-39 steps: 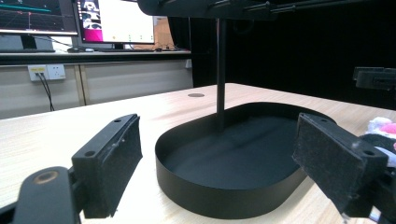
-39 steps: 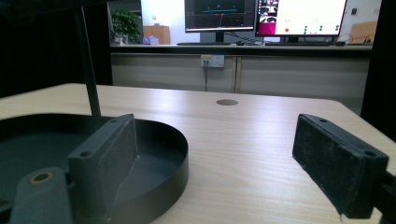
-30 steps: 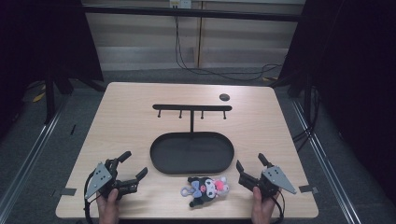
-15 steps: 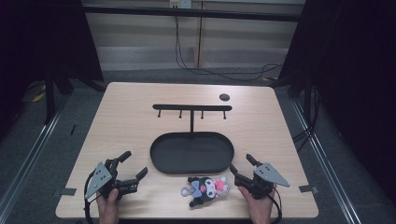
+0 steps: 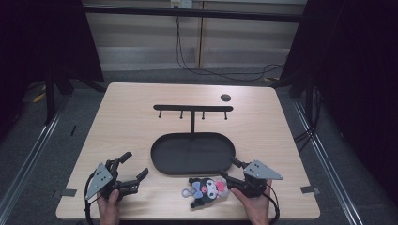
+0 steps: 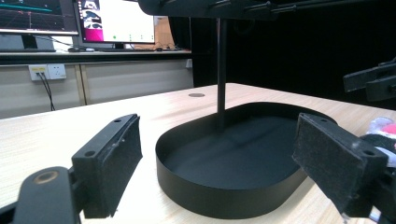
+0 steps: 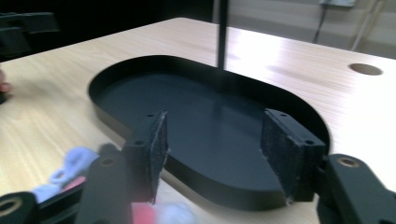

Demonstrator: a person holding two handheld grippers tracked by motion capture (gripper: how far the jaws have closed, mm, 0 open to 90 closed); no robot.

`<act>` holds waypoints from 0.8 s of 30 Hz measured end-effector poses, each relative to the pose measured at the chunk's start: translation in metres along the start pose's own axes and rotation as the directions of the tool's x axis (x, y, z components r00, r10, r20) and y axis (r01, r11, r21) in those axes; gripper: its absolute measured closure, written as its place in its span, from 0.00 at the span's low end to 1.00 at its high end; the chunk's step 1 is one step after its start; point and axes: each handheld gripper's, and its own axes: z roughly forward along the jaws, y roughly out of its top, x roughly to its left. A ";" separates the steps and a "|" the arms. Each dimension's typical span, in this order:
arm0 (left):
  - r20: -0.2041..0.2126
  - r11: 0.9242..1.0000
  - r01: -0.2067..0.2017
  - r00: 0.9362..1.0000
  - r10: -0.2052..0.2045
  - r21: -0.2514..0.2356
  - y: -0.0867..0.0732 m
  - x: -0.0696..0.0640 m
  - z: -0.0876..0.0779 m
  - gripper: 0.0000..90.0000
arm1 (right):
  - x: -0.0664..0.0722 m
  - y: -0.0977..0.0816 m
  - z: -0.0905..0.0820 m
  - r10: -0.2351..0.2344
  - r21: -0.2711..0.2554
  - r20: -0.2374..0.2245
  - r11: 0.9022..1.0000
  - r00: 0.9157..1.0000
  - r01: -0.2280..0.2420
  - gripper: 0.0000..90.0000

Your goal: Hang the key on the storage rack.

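A small plush toy (image 5: pixel 206 190), black with pink and white, lies on the table near the front edge, just in front of a black oval tray (image 5: pixel 162 161). My right gripper (image 5: pixel 228 168) stands open right beside the toy's right side, its jaws pointing at the tray's front right rim. In the right gripper view the toy (image 7: pixel 70 168) is a blur at lower left, outside the gripper (image 7: pixel 212 149). My left gripper (image 5: pixel 136 165) rests open at front left, aimed at the tray (image 6: pixel 224 191), with nothing between its pads (image 6: pixel 112 163).
A black post (image 5: pixel 192 123) rises from the tray's back and carries a bar with several hooks (image 5: pixel 193 108). A round hole (image 5: pixel 225 97) sits in the table's far right part. Dark floor and rails surround the table.
My right gripper has moved left and turned toward the toy and the tray's front right rim. The left gripper and the toy have stayed in place.
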 end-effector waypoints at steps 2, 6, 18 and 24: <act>0.000 1.000 0.000 1.000 0.000 0.000 0.000 0.000 0.000 0.17 | 0.002 0.006 0.004 -0.001 0.028 -0.046 1.000 0.999 0.002 0.45; 0.000 1.000 0.000 1.000 0.000 -0.001 0.000 0.000 0.000 0.17 | 0.004 0.011 0.013 0.015 0.059 -0.129 0.998 0.992 -0.008 0.54; 0.000 1.000 0.000 1.000 0.000 0.001 0.000 0.000 0.000 0.17 | 0.021 0.029 0.034 -0.018 0.204 -0.292 0.976 0.956 0.081 0.59; -0.007 1.000 0.009 1.000 -0.009 -0.003 0.000 0.000 0.001 0.17 | 0.027 0.040 0.041 -0.039 0.256 -0.354 0.957 0.935 0.137 0.53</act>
